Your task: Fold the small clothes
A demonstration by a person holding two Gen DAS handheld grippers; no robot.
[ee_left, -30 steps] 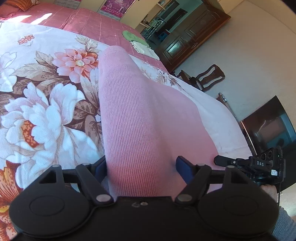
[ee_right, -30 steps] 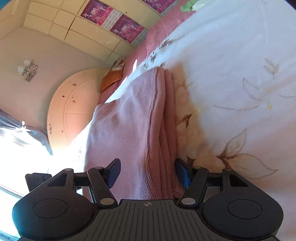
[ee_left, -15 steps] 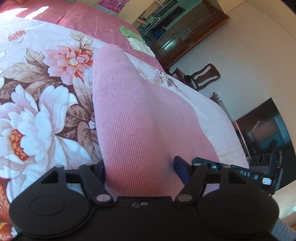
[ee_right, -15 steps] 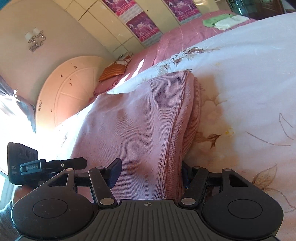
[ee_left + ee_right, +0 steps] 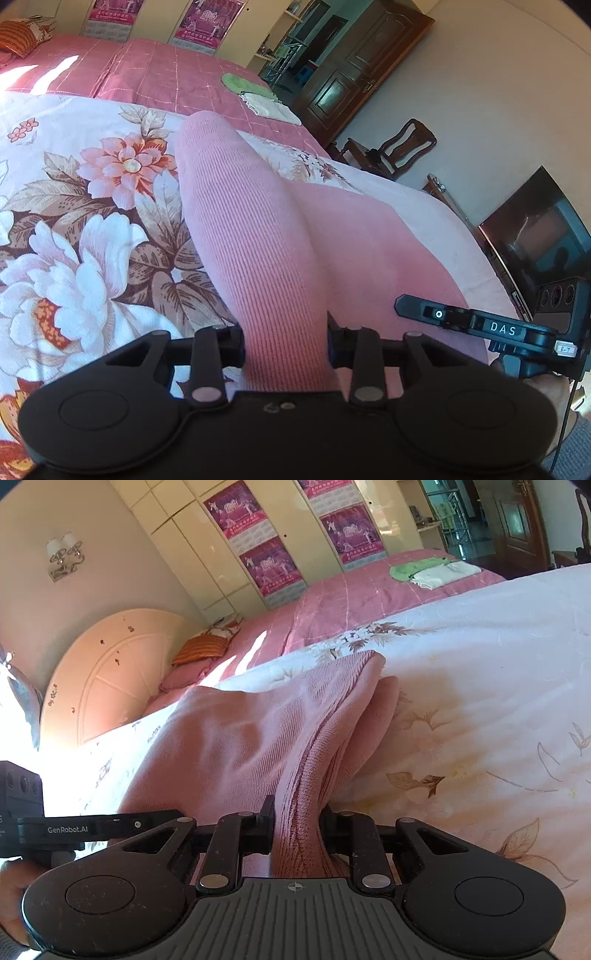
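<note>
A pink ribbed knit garment (image 5: 266, 236) lies on the floral bedspread (image 5: 85, 229). My left gripper (image 5: 285, 345) is shut on its near edge, and the cloth rises in a long ridge away from the fingers. In the right wrist view the same pink garment (image 5: 236, 738) is bunched into folds, and my right gripper (image 5: 297, 825) is shut on its ribbed hem. The right gripper shows in the left wrist view (image 5: 480, 326) at the right, and the left gripper shows in the right wrist view (image 5: 74, 829) at the left.
A green cloth (image 5: 242, 81) and a folded white cloth (image 5: 267, 107) lie on the pink quilt at the far side of the bed. A wooden chair (image 5: 391, 147), a dark cabinet (image 5: 351, 77) and a television (image 5: 535, 236) stand beyond the bed's right edge. A headboard (image 5: 107, 672) is at the left.
Both grippers have closed from open onto the pink garment. The cloth between them is now pinched and drawn up into ridges. The two grippers have come closer together.
</note>
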